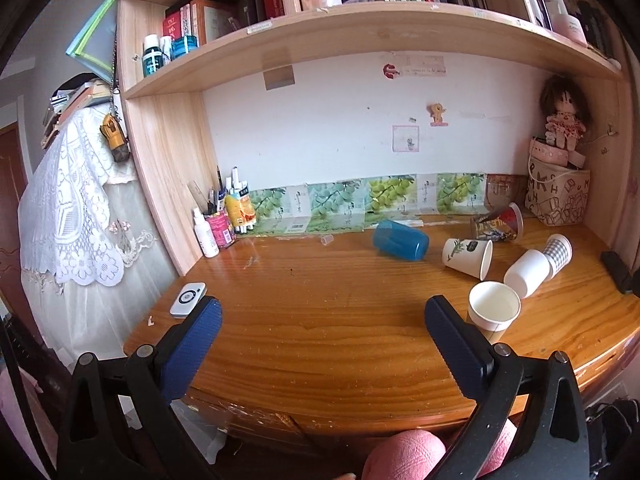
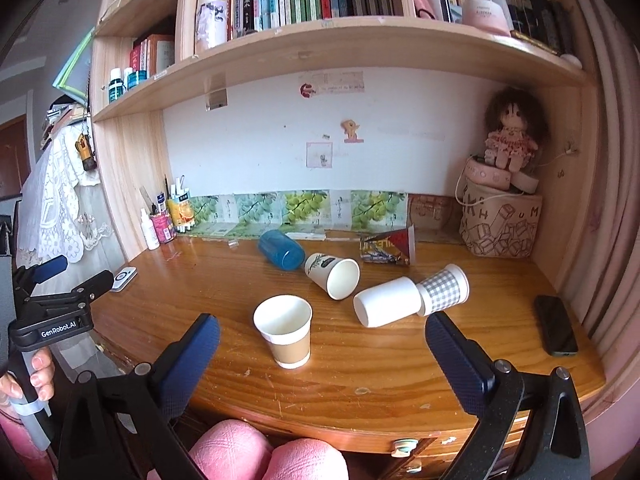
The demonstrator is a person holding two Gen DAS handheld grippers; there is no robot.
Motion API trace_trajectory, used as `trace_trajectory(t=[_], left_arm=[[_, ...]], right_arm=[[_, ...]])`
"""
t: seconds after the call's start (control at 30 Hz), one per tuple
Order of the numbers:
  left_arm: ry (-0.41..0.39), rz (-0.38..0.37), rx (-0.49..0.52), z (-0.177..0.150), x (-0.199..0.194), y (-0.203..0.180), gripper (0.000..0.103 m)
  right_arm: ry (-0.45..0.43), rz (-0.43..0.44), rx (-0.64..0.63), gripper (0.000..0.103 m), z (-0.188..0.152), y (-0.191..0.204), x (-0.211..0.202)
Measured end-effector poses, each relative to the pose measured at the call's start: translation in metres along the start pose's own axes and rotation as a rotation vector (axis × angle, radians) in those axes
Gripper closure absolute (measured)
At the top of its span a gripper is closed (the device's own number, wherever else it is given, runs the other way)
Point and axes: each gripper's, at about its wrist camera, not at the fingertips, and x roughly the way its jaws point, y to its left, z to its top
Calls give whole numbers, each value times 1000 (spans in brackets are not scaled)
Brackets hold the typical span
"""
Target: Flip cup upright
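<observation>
- Wooden desk (image 1: 320, 320) with a glossy orange-brown top, set under pale wood bookshelves (image 1: 360, 36) against a white wall; left wrist view.
- Left gripper (image 1: 323, 312): blue-padded fingers spread wide, nothing between them, held above the desk's near edge.
- White paper cup with brown sleeve (image 1: 494, 310): upright, mouth up, just right of the right-hand finger, apart from it.
- Translucent blue plastic cup (image 1: 400, 239): on its side, mid-desk toward the back.
- White paper cup with leaf print (image 1: 467, 257): on its side, mouth facing the near right.
- Plain white paper cup (image 1: 526, 272): on its side, touching a grey checked paper cup (image 1: 559, 249), also lying down.
- Red printed plastic cup (image 1: 498, 222): on its side near the back.
- White remote-like device (image 1: 187, 299): flat at the desk's left edge.
- Right wrist view, same desk (image 2: 360, 360).
- Right gripper (image 2: 322, 330): fingers wide apart, empty, near the front edge.
- Sleeved cup (image 2: 286, 336): upright between and just beyond the fingertips, touching neither.
- Blue cup (image 2: 280, 249), leaf-print cup (image 2: 332, 276), plain white cup (image 2: 386, 306), checked cup (image 2: 444, 286), red cup (image 2: 390, 248): all lying on their sides.
- Black phone (image 2: 556, 330): flat at the right.
- Left gripper (image 2: 60, 280): off the desk's left edge, hand-held; opening cannot be told here.
</observation>
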Motion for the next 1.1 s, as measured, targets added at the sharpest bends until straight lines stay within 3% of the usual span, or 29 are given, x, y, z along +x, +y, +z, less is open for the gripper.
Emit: trace_trajectory(t=[0.23, 0.4, 0.6, 0.7, 0.87, 1.1], left_arm=[[-21, -21, -129, 30, -15, 11, 1], [14, 6, -146, 39, -20, 3, 1], [-3, -44, -163, 38, -39, -5, 0], [-8, -106, -172, 37, -51, -6, 0], [-77, -117, -156, 39, -68, -11, 0], [-164, -100, -152, 42, -79, -17, 0]], right_arm=[[-109, 13, -10, 0, 24, 7, -28], [-160, 10, -48, 0, 38, 17, -46], [-185, 26, -80, 0, 47, 28, -58], [-195, 23, -81, 0, 46, 30, -60], [-229, 53, -15, 0, 40, 27, -62], [-338, 8, 0, 0, 34, 28, -74]])
